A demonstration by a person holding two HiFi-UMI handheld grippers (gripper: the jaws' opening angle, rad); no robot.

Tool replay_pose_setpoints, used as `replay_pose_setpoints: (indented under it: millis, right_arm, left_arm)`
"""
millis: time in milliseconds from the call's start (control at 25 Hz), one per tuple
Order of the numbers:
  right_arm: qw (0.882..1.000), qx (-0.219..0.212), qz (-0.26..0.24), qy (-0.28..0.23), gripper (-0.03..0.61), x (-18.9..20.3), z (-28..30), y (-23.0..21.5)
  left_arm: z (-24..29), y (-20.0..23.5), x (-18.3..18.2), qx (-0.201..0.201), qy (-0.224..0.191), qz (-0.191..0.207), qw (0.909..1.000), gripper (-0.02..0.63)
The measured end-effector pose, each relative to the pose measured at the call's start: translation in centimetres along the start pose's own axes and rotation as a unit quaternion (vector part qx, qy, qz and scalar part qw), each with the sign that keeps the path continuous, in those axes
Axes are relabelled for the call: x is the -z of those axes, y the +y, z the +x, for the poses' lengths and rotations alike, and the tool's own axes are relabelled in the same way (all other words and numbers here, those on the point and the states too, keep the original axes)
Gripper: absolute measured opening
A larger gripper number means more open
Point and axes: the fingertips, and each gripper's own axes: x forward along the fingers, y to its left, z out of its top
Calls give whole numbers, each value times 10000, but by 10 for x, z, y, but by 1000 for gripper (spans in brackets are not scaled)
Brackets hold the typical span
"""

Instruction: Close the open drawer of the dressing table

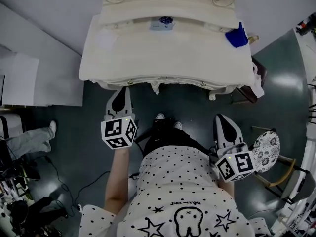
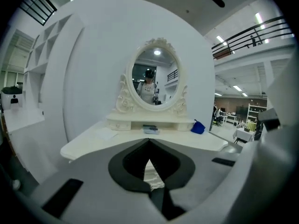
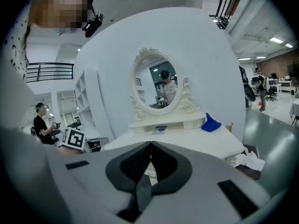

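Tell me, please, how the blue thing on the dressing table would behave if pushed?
The blue thing looks crumpled, so probably soft cloth: floppy and light. On the smooth tabletop it would likely slide or bunch, not roll.

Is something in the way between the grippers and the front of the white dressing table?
No, nothing visible. The left gripper hangs just before the dressing table's front edge, and only bare floor lies between the right gripper and it. Both are shut and empty.

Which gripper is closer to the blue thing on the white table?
Right. The right gripper is in front of the table's right end, where the blue thing sits; the left gripper is by the front left edge.
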Motion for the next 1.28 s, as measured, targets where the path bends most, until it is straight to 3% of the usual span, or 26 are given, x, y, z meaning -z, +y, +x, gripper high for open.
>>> replay_pose_setpoints:
  millis: [200,640,840,1280]
  right_arm:
    - [9998,4,-11,-214,9,-5,-9,-8]
    - [9981,-88,-296,-530,9,-27,-24,-11]
    - [9973,-175,-349,-618,9,-35,-33,14]
    - [9968,-397,-274,-645,9,-23,-30,23]
  left_arm:
    - [-37,-39,-44,216,-549,325,9977,11]
    - [-110,-84,-85,329,-1257,256,9912,11]
    - [-135,-90,-74,545,-1200,-162,9911,11]
    - [-137,-95,-58,630,-1139,-271,9911,11]
